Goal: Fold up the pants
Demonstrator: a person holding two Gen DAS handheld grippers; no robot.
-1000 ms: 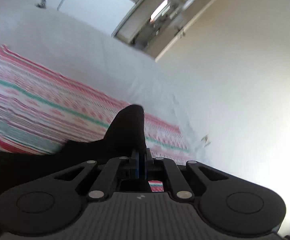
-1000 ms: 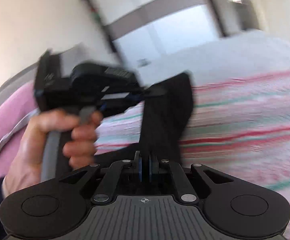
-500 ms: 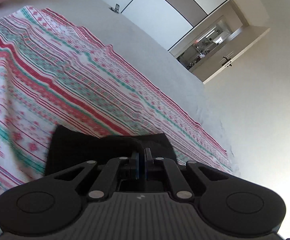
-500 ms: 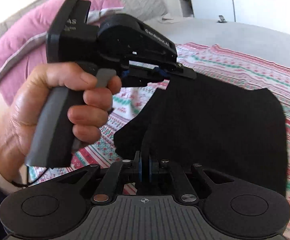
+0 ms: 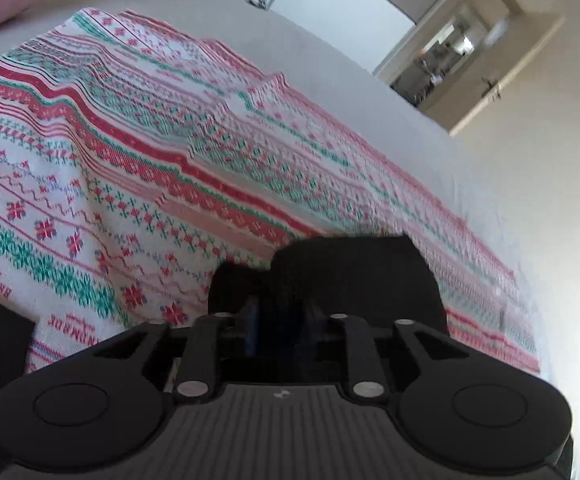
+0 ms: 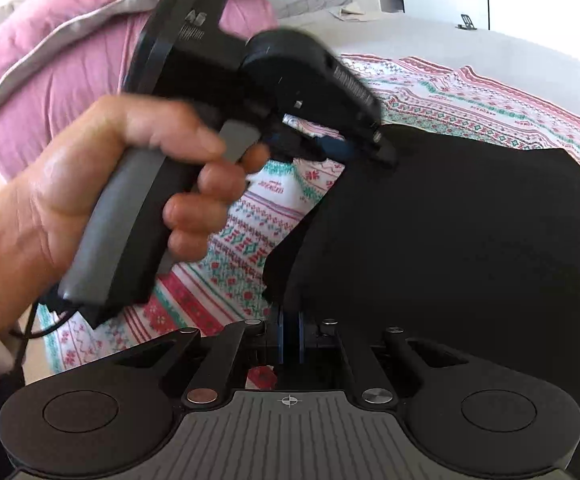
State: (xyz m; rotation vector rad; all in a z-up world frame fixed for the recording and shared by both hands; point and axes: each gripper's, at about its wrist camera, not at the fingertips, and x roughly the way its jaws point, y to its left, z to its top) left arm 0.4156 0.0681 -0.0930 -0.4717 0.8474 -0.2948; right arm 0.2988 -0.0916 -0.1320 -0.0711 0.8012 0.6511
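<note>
The left gripper (image 5: 280, 330) is seen with its jaws parted a little, having just been opening; dark cloth of the pants (image 6: 450, 248) lies between and ahead of them, but the pads do not appear to press on it, though blur and shadow make that hard to settle. The right gripper (image 6: 289, 338) is closed to a thin slit on an edge of the same garment; the blue pads are seen pinching black fabric at the near corner. The pants are laid as a broad black panel on the patterned blanket (image 5: 138, 152), which is spread over a pale bed (image 5: 330, 64); a pink duvet (image 6: 50, 60) is bunched behind. In the right wrist view the left gripper is carried by a hand (image 6: 102, 184), its tip just at the far edge of the fold.

From here, several faults may be expected; if the right corner is released while the garment is held off the blanket, the folded layer may slide and the edges be left uneven; if the left jaws are withdrawn with cloth caught on a pad, the top layer may be dragged back open; the loose, rumpled blanket may be pulled along under the pants, so that creases are pressed into the fold.
</note>
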